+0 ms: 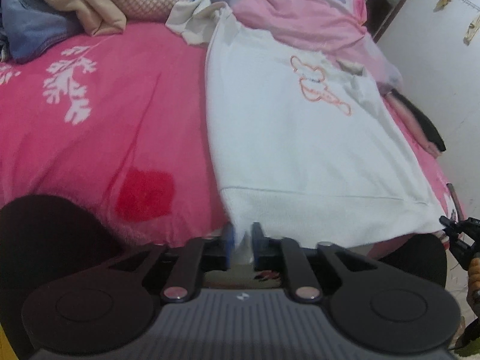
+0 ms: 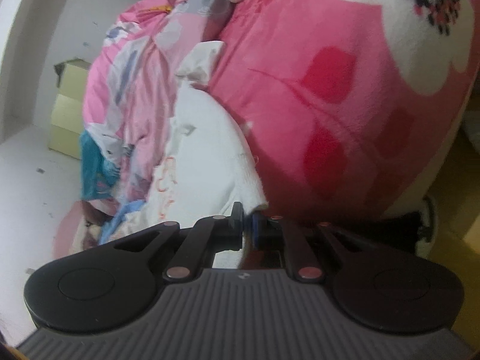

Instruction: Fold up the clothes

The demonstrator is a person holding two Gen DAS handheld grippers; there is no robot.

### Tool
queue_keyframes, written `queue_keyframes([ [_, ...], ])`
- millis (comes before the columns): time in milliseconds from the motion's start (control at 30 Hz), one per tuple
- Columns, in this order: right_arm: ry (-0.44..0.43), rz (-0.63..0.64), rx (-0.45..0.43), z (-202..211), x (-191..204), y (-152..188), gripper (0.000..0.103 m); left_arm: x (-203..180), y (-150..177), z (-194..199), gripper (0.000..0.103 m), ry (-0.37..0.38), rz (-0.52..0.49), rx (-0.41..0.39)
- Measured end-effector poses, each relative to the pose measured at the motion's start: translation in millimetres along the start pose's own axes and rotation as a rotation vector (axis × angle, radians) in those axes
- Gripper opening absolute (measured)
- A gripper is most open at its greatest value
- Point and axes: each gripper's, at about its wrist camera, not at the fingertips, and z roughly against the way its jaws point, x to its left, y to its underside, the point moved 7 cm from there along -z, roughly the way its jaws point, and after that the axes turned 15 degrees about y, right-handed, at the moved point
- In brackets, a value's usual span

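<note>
Denim [image 1: 30,21] shows only leftward; boxes [image 2: 67,102] rightward.

Ahead of the black left gripper [image 1: 242,241] with blue pads lies a white sweater [image 1: 300,138] (orange outline drawing on its chest) on a hot-pink blanket [image 1: 105,138] with white leaf sprigs and red patches

White sweatshirt [image 1: 300,138] hem hidden between tool fingers
</note>
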Motion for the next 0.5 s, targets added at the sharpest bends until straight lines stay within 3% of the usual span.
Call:
queue_keyframes([
  [100,0.04,-0.006,-0.027,7.2,-12.4,-5.8,0.01,-2.4,0.3,5.9,0.031,-0.006,-0.01,-0.015],
  [267,0.129,0.044,-0.174,35.7,-24.8,-18.6,0.01,-18.5,-15.0,17.1,0.038,0.004,-0.07,-0.083],
  [367,0.143,0.125,-0.231,47.3,-14.8,-18.7,0.01,-28.5,-24.4,21.9,0.042,0.011,-0.104,-0.12],
  [500,0.101,0.282,-0.244,46.7,22.5,-3.4,0.01,-41.5,-38.7,5.6,0.043,0.033,-0.122,-0.122],
])
